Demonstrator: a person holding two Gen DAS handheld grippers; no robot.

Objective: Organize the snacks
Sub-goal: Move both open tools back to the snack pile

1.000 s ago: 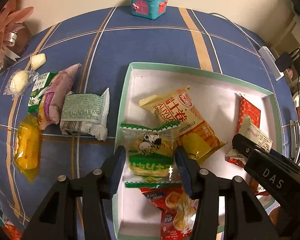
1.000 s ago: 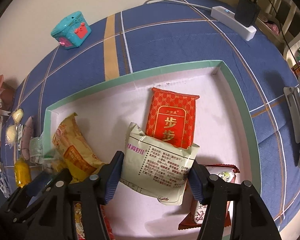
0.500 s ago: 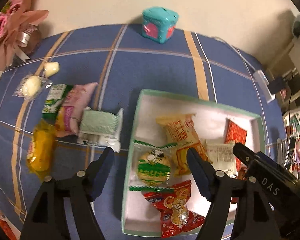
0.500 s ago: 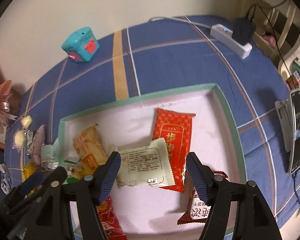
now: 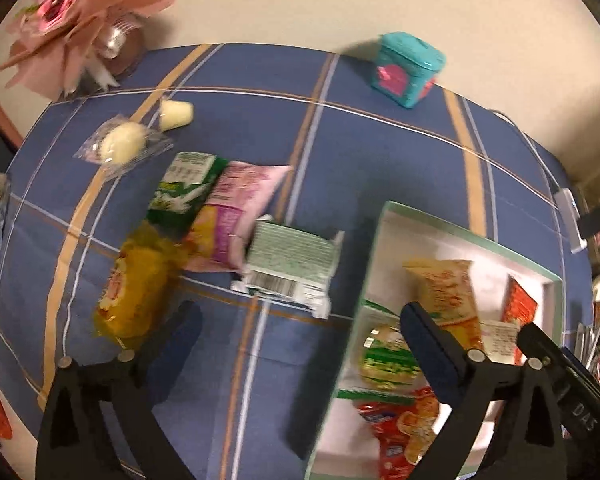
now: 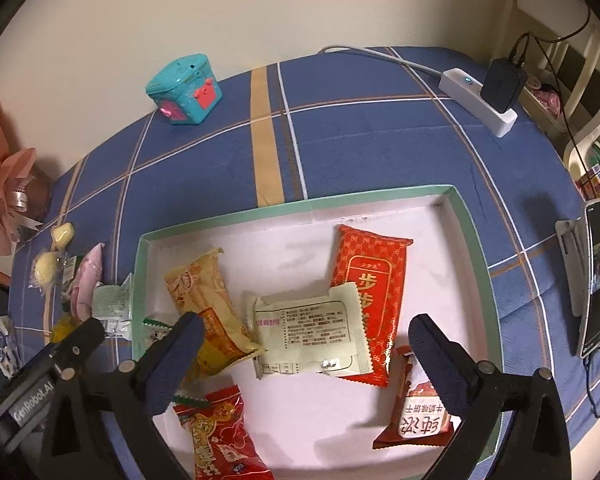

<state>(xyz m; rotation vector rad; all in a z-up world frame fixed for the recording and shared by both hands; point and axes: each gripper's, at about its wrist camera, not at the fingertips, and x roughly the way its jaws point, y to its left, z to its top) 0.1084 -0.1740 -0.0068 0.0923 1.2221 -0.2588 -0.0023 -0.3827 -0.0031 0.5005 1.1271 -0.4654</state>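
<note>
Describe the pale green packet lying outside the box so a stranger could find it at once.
Start at the green-rimmed box on the blue checked tablecloth. Just outside its left wall lies a cluster of loose snacks; the pale green packet is the one nearest the box. It alone shows a barcode and fine print, beside a pink packet.

Matt woven checked cloth [image 6: 364, 128] over the table, glossy crinkled plastic snack wrappers [image 6: 370, 300], smooth matt cardboard tray [image 6: 300, 208], shiny teal plastic toy box [image 6: 184, 90], pink paper flowers [image 5: 80, 12]

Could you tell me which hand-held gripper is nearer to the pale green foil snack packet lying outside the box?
Left. The left hand-held gripper hovers open just before the pale green foil snack packet; the right hand-held gripper is open over the green-rimmed box.
</note>
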